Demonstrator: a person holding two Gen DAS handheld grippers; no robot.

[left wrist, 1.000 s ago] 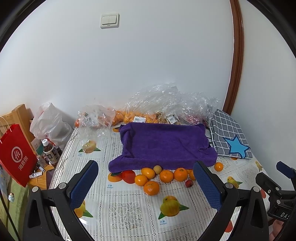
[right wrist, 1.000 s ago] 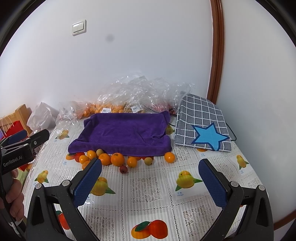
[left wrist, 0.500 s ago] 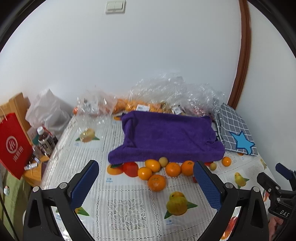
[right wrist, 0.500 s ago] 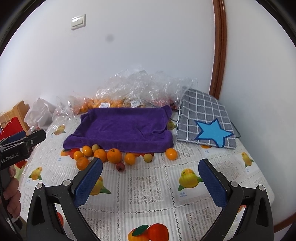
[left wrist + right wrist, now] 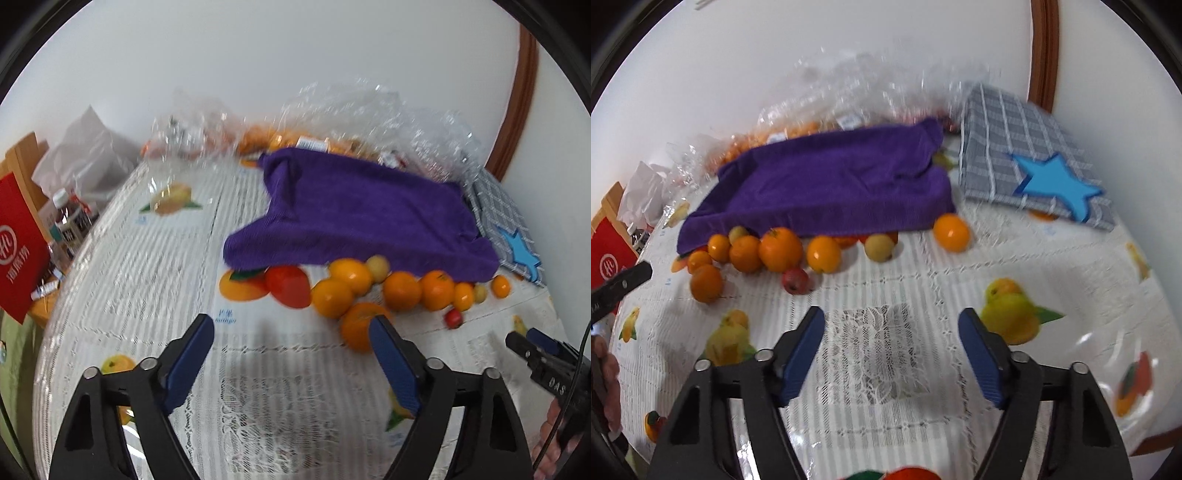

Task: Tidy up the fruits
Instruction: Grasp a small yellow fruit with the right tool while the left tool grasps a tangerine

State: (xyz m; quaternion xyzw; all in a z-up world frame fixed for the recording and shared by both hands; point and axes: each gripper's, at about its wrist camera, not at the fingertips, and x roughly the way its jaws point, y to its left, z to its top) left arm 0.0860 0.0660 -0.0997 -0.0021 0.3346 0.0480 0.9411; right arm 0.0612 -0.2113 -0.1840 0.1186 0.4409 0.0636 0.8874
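Note:
Several oranges (image 5: 330, 297) (image 5: 780, 248), a red tomato (image 5: 289, 284), small yellow-green fruits (image 5: 879, 247) and a small red apple (image 5: 795, 280) (image 5: 453, 318) lie in a row along the front edge of a purple towel (image 5: 354, 210) (image 5: 831, 184) on the table. One orange (image 5: 951, 232) sits apart at the towel's right corner. My left gripper (image 5: 291, 354) is open and empty, just in front of the fruit row, its right fingertip (image 5: 384, 343) overlapping the nearest orange (image 5: 356, 330). My right gripper (image 5: 891, 343) is open and empty, hovering over bare tablecloth below the apple.
Clear plastic bags of fruit (image 5: 332, 122) are piled against the wall behind the towel. A grey checked cloth with a blue star (image 5: 1034, 162) lies at the right. A red bag (image 5: 18, 243), bottles (image 5: 68, 218) and a white bag stand off the table's left edge.
Both grippers have moved forward and down toward the table, so the fruit row looks larger and closer. Both stay open. The fruits have not moved.

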